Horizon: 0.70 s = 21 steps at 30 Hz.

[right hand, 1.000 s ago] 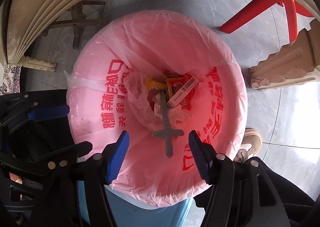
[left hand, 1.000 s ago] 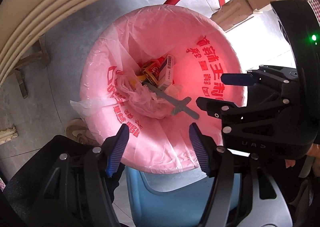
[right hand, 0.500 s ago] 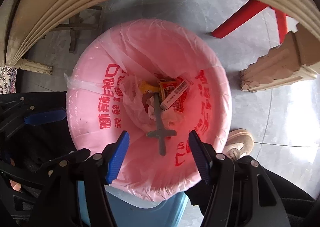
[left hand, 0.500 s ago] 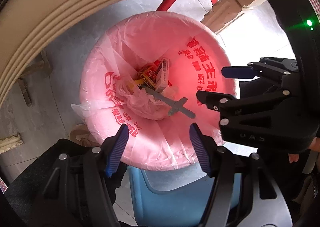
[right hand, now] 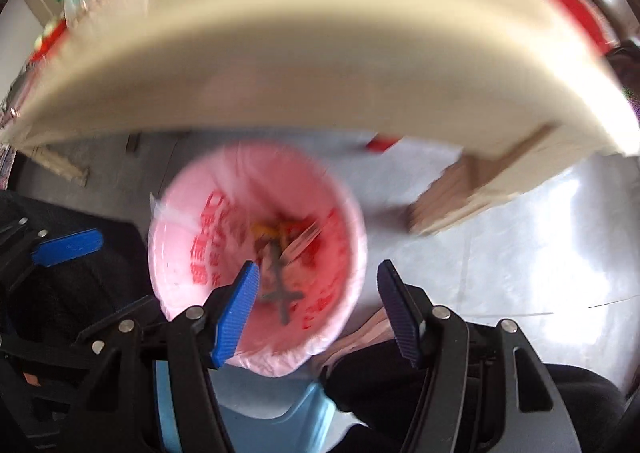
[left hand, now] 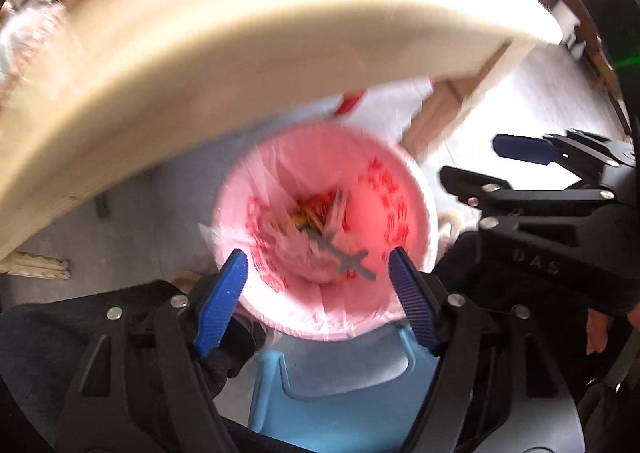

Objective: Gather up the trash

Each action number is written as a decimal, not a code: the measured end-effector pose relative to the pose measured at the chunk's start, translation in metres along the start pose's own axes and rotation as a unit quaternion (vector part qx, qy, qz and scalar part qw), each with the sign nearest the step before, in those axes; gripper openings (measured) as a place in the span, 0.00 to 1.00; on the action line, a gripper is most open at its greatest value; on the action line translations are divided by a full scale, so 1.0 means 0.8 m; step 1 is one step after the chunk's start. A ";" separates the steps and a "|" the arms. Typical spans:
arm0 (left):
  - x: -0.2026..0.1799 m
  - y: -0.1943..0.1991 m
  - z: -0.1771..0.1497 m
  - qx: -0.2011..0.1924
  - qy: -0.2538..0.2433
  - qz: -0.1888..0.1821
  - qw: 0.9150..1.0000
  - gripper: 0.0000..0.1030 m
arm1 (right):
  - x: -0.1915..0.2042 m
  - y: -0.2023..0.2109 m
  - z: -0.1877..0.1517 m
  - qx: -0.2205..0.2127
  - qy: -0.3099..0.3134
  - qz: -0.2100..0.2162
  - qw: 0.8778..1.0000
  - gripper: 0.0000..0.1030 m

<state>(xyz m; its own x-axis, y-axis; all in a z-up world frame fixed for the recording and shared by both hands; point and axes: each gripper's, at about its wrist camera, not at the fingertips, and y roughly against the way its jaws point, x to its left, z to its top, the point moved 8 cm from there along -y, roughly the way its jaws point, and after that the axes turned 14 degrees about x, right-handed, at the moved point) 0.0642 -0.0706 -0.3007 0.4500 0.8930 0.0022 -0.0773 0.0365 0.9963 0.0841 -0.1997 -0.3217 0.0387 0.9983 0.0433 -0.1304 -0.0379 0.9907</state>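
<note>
Left gripper [left hand: 318, 271] is held with jaws spread wide, nothing gripped between the blue pads [left hand: 222, 303]. Right gripper [right hand: 316, 281] is likewise held agape and empty, just beside the left.
</note>
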 end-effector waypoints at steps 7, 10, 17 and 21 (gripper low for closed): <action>-0.017 0.111 0.008 -0.093 0.032 0.000 0.995 0.76 | -0.041 0.139 -0.005 -0.135 -0.048 -0.025 0.989 0.67; -0.024 0.160 0.008 -0.141 0.043 0.010 0.989 0.77 | -0.040 0.198 -0.009 -0.188 -0.048 -0.029 0.981 0.67; -0.023 0.244 0.000 -0.222 0.076 0.043 0.971 0.81 | -0.022 0.322 -0.029 -0.291 -0.040 -0.060 0.954 0.75; -0.012 0.281 -0.007 -0.250 0.103 0.050 0.961 0.82 | -0.020 0.365 -0.042 -0.322 -0.048 -0.058 0.944 0.75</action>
<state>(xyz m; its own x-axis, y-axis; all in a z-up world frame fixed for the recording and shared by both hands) 0.0374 -0.0682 -0.0776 0.2362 0.9713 0.0283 -0.5524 0.1102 0.8263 0.0122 -0.2249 -0.0375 0.1745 0.9845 -0.0180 -0.6945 0.1360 0.7066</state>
